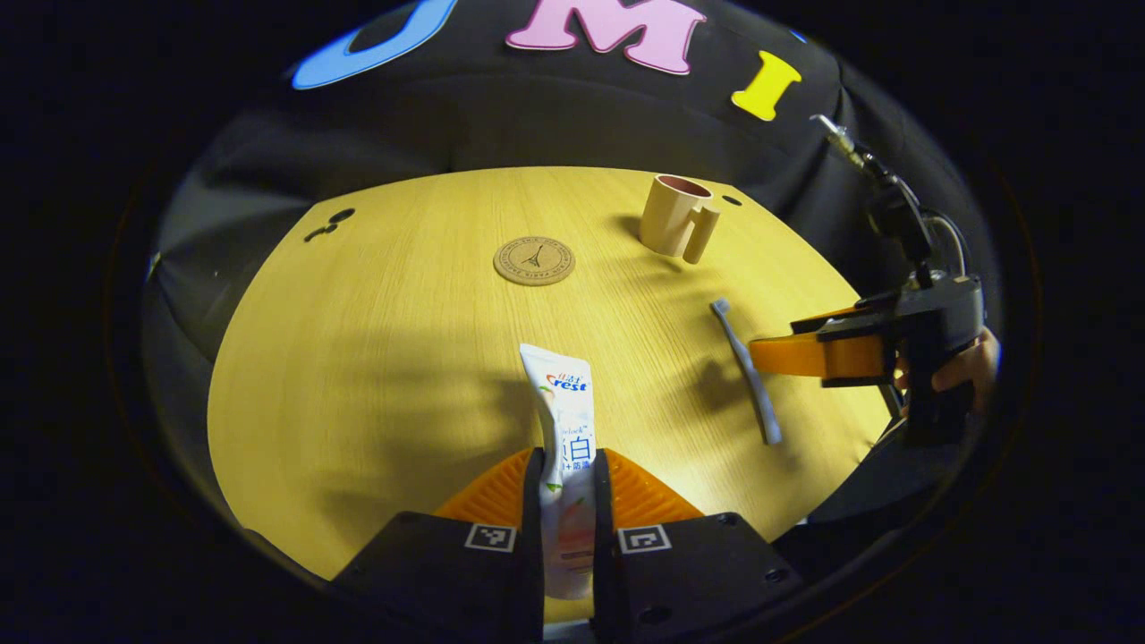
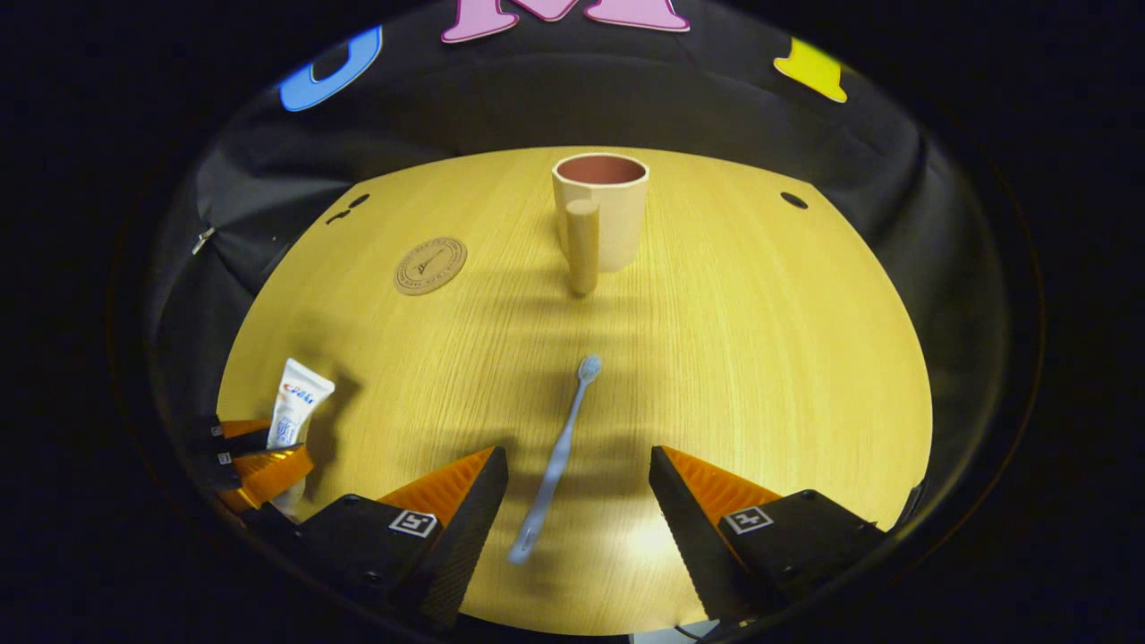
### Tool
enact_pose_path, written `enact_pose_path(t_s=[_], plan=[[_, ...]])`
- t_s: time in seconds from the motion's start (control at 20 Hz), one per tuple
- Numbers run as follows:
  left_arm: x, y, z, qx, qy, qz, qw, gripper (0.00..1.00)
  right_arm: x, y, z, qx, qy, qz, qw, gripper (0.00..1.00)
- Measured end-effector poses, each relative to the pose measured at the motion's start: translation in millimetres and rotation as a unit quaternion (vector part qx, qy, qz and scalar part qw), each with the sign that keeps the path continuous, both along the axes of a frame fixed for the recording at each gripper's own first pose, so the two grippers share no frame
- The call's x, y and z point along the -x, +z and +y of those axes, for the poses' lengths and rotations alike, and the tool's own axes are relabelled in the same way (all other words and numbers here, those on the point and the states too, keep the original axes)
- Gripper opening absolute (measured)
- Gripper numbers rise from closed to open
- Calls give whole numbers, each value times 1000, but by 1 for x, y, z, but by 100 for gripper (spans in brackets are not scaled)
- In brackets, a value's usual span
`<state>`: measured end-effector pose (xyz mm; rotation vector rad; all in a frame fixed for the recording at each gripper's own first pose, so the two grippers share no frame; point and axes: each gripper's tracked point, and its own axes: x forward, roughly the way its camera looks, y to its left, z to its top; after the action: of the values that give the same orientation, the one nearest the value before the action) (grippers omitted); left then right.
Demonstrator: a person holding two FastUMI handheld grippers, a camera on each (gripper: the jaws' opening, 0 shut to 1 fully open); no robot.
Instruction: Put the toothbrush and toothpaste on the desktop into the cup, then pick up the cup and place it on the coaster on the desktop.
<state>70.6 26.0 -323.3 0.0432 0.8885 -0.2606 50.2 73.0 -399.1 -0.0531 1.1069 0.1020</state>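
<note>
- Toothpaste (image 1: 565,420) sits between the two fingers of the left gripper (image 1: 568,465) in the left gripper view; both fingers press its sides, so the tube is pinched at its lower half, printed end pointing forward beyond the fingertips.
- Whether the tube is lifted or resting on the desktop (image 1: 376,358): cannot tell from this view.
- Right gripper view shows the same pinch from the side: left gripper (image 2: 259,452) low at the left edge, toothpaste (image 2: 295,407) standing up out of its fingers.
- Right gripper (image 2: 577,470) has its fingers spread wide, nothing between the pads in contact.
- Toothbrush (image 2: 559,452) lies flat on the desktop (image 2: 760,358) in the gap between the right gripper's fingers, nearer the left finger, touching neither; bristle head forward of the fingertips, handle end back toward the gripper body.
- Cup (image 2: 601,215) stands upright well ahead of the right fingertips, straight beyond the toothbrush head, handle facing the camera, interior empty as far as visible.
- Coaster (image 2: 430,265) lies flat ahead and left of the right fingers, left of the cup, apart from it.
- Left gripper view: coaster (image 1: 534,260) straight ahead past the tube's end; cup (image 1: 677,217) ahead to the right; toothbrush (image 1: 747,371) right of the fingers.
- Right gripper (image 1: 787,353) shows there at the right edge above the toothbrush, held by a hand (image 1: 966,362).
</note>
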Motion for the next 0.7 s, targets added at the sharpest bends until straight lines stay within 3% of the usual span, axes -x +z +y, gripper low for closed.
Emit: enact_pose_path(t_s=[0.4, 0.5, 0.7], plan=[[25, 13, 15, -2, 13, -8, 1000, 27, 0, -26, 1, 25, 5, 36, 999, 96], [25, 14, 12, -1, 8, -9, 1000, 27, -2, -27, 6, 24, 5, 36, 999, 92], [27, 13, 7, -7, -5, -8, 1000, 27, -1, -27, 12, 24, 13, 43, 999, 58]])
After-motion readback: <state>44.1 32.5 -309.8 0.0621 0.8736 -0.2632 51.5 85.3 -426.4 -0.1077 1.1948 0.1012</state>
